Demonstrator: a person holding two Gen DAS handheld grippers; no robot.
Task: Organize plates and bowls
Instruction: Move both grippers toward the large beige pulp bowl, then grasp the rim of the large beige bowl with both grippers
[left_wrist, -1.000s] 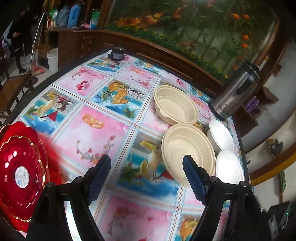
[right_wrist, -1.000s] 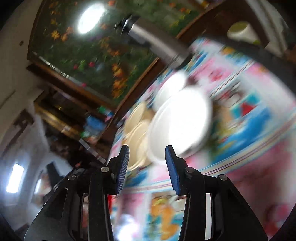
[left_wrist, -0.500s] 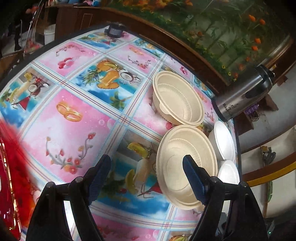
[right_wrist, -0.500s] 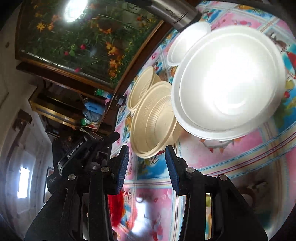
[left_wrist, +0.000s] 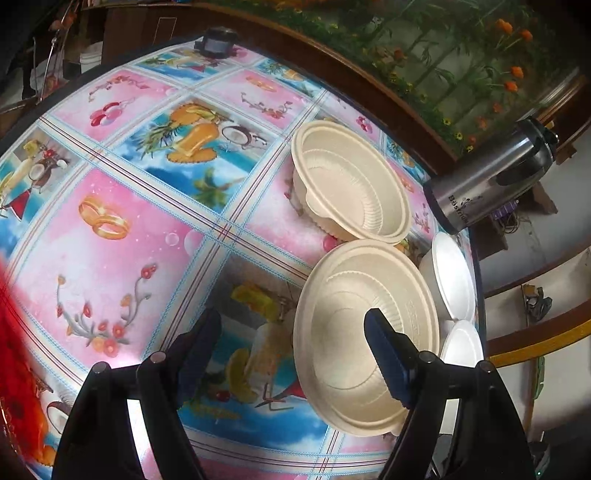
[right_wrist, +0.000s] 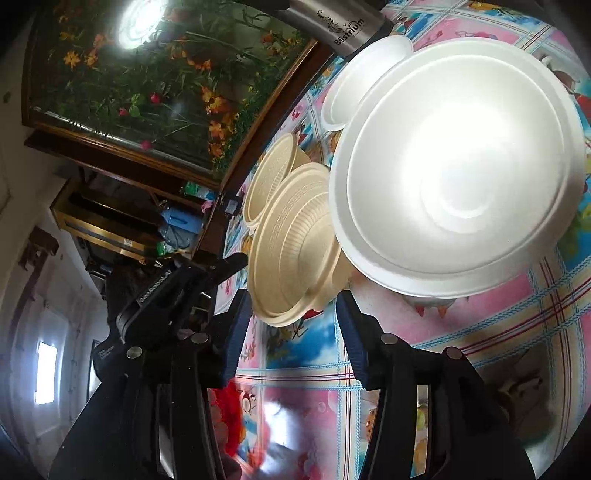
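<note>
Two cream ribbed bowls sit on the patterned tablecloth (left_wrist: 110, 221), a near one (left_wrist: 365, 332) and a far one (left_wrist: 351, 192). Two white bowls (left_wrist: 450, 280) (left_wrist: 461, 343) stand to their right at the table edge. My left gripper (left_wrist: 291, 332) is open over the near cream bowl's left rim, its right finger above the bowl's inside. In the right wrist view a large white bowl (right_wrist: 458, 177) fills the upper right, with a smaller white bowl (right_wrist: 354, 85) behind it. My right gripper (right_wrist: 291, 314) has its jaws opening; the near cream bowl's (right_wrist: 295, 251) rim shows just beyond the fingertips, untouched.
A steel thermos (left_wrist: 491, 177) stands at the table's far right edge, next to the white bowls. A red plate (left_wrist: 14, 350) lies at the left border. A small dark object (left_wrist: 218, 42) sits at the far table edge. A framed flower picture backs the table.
Both grippers have closed in on the bowls, which now look larger. The red plate has slid to the left wrist view's edge. The right jaws stand wider apart.
</note>
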